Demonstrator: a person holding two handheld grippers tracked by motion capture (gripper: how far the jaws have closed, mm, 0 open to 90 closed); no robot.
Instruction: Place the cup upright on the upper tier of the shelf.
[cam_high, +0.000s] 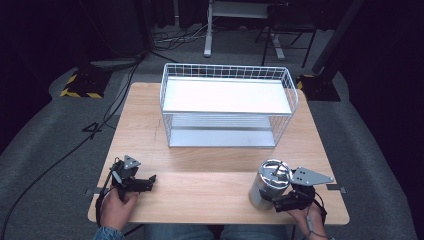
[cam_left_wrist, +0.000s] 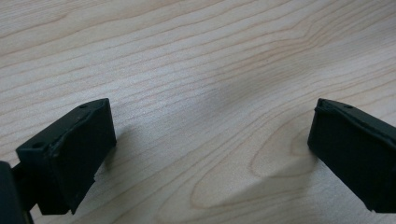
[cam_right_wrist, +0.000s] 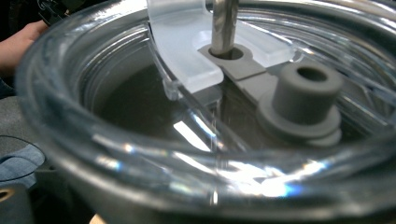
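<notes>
In the high view, a light wooden table (cam_high: 200, 180) is seen with a white wire basket with a flat white shelf (cam_high: 227, 102) set towards its far edge, well ahead of both tools. Bare wood lies open between the two tools and ahead of them up to the basket. The left gripper (cam_high: 149, 181) is held near the table's near left corner, just inside the near edge. The right gripper (cam_high: 270, 199) is held near the near right corner, right against a shiny metal cylindrical container with a clear lid (cam_high: 269, 182). The container stands upright, its long axis vertical and its lid facing up.

In the left gripper view, the two black jaws are seen spread wide apart just above the wooden table (cam_left_wrist: 196, 70), with nothing between them.

In the right gripper view, the container's clear lid (cam_right_wrist: 140, 140) is met at very close range, with a grey knob (cam_right_wrist: 306, 100) and a metal stem (cam_right_wrist: 224, 23) on it. The jaws are hidden, so the opening of the right gripper cannot be told.
</notes>
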